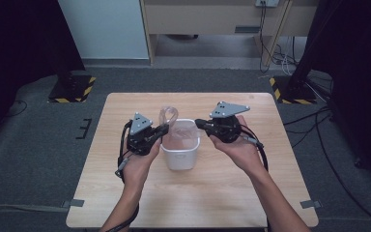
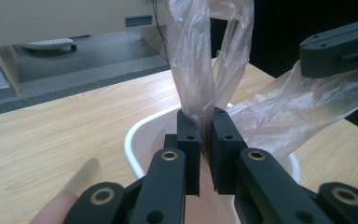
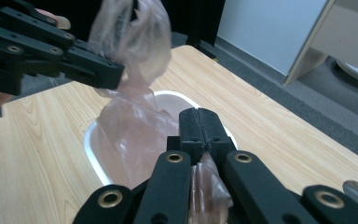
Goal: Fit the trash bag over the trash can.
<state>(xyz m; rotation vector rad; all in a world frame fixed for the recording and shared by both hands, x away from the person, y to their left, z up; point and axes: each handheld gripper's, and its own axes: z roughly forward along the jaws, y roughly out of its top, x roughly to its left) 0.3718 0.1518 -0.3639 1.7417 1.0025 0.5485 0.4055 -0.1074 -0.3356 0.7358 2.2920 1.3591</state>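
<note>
stretching a thin plastic bag (image 1: pixel 176 129) over the white bin (image 1: pixel 179 157) at the table's middle.
the bag hung into the bin, its film spanning side to side between both grippers: left gripper (image 2: pixel 206 140) pinched a handle loop rising above its jaws, right gripper (image 3: pixel 199 128) clamped the opposite edge; both hands sat level, flanking the bin's rim, equally near.

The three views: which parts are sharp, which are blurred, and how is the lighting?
High view: even light on the table, dark corners, no glare. Left gripper view: the plastic bag is fairly sharp, a fingertip at the bottom is blurred, the background is soft. Right gripper view: the white bin is clear, the bag's top is slightly smeared.
</note>
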